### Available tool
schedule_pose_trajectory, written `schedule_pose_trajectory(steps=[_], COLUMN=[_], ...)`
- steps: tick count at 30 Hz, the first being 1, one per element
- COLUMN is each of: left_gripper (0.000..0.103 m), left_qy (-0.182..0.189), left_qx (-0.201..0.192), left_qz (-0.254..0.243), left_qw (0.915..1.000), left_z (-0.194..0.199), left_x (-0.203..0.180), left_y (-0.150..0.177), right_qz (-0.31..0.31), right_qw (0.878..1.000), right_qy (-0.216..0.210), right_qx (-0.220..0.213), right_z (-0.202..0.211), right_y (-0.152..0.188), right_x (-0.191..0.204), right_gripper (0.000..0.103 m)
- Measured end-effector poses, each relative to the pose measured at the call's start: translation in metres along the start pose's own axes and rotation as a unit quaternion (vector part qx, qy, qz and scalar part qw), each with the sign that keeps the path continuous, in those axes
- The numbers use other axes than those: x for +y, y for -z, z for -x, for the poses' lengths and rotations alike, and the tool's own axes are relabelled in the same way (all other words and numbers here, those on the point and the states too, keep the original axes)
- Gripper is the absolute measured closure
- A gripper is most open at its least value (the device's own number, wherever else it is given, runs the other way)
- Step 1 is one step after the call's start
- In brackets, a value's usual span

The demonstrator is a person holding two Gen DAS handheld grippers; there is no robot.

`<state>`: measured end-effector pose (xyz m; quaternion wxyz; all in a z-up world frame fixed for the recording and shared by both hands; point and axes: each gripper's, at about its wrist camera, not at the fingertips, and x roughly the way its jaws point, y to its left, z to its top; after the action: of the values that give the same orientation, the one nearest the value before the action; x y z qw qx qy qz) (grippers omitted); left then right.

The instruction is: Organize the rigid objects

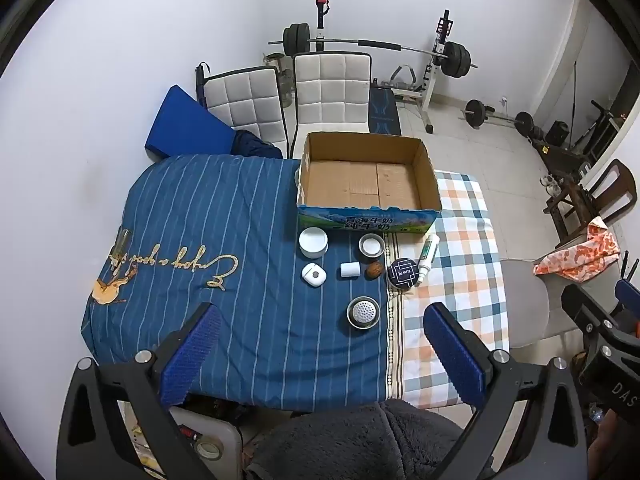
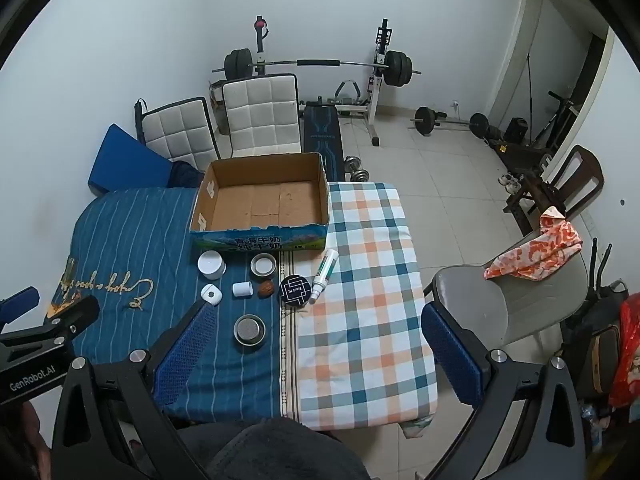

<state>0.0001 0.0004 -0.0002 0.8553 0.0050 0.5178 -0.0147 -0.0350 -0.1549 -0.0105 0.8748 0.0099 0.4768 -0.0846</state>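
Both my jaws stand wide apart, empty, low in each frame: left gripper (image 1: 322, 354), right gripper (image 2: 320, 350). "GenRobot.AI" reads on the left one. Small items sit mid-frame on the cloth-covered counter (image 1: 248, 320) before an open cardboard box (image 1: 366, 184): white jar (image 1: 313, 242), walnut (image 1: 375, 270), tube (image 1: 427, 254). Barbell rack (image 1: 376, 46) stands against the wall, upper centre.

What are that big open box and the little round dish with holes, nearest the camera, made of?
The box looks like corrugated cardboard: matte brown inside, visible flap seams on the floor, glossy blue printed outside. The perforated dish seems to be metal, probably stainless steel: a grey, shiny rim with reflections and a dotted, dull centre. Plated plastic can't be ruled out from here.
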Motion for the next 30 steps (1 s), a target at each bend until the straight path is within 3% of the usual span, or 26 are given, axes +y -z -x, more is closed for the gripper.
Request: schedule_pose_trajectory(steps=[30], left_gripper=[0.0], left_qy=[0.003], left_qx=[-0.003], left_qz=[0.003], left_qw=[1.0], left_z=[0.0041], left_x=[-0.0028], left_y=[0.0014], right_qz=[0.001], right_qw=[1.0], right_qy=[-0.003], right_qx=[-0.007], right_z=[-0.0031], right_y=[0.0011], right_x=[0.0009], right_gripper=[0.0])
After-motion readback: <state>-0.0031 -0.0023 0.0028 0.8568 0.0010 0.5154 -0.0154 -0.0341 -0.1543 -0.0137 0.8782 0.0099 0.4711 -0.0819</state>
